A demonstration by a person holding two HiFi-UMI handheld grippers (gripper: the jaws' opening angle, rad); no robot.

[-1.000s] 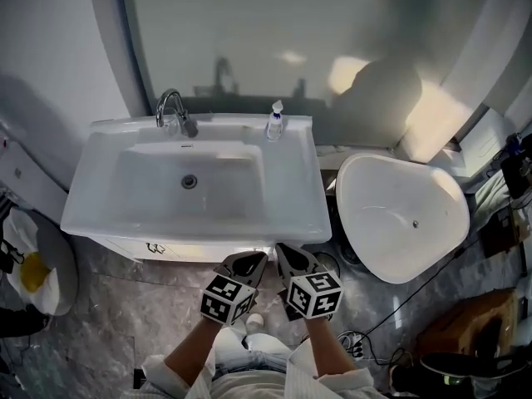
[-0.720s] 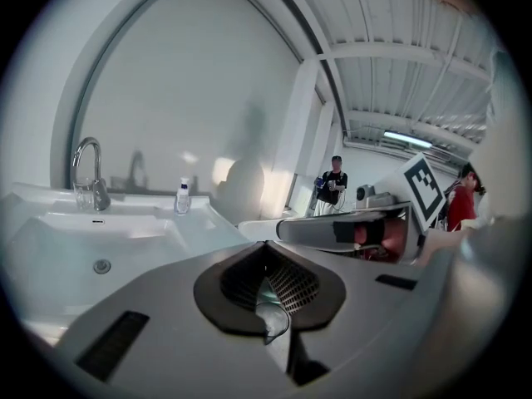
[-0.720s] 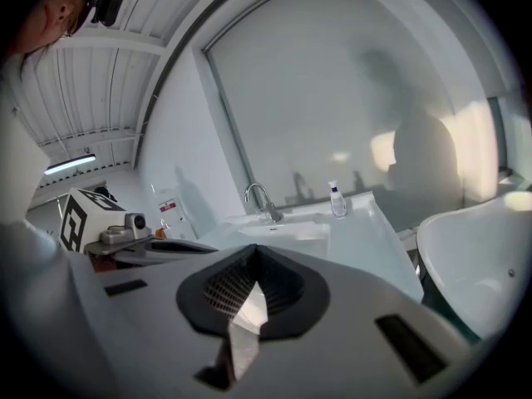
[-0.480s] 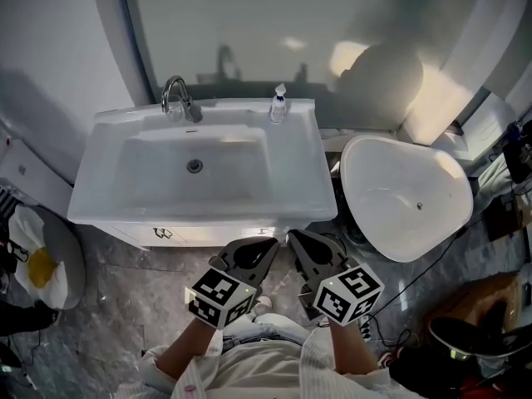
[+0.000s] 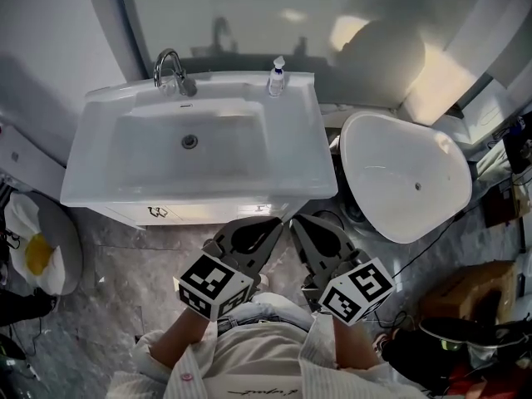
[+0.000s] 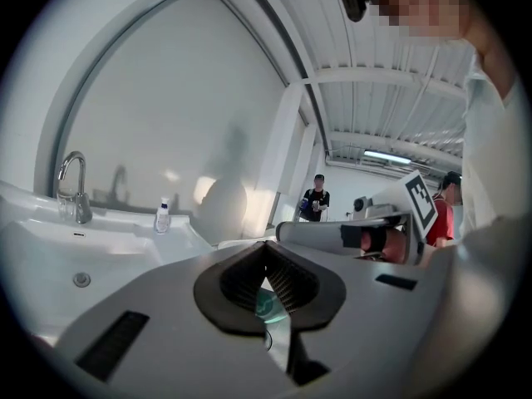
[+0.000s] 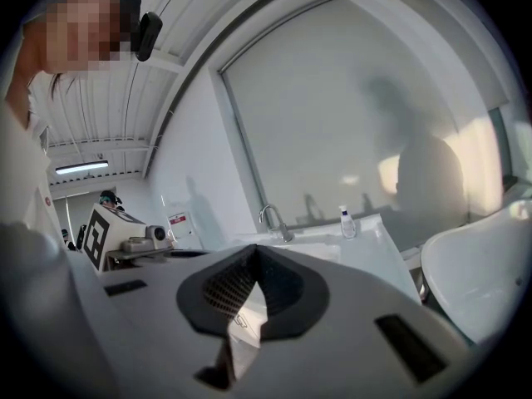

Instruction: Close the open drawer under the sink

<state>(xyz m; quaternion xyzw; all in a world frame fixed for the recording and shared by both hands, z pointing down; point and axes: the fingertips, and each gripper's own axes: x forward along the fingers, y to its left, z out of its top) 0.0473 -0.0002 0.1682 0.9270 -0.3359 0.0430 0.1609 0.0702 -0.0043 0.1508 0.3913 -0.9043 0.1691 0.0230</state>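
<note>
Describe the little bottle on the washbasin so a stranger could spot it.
Find the white rectangular washbasin below the big frosted pane and look along its back ledge. The bottle stands upright there, right of centre. It is small, with a white nozzle top, unlike the curved chrome tap further left.
</note>
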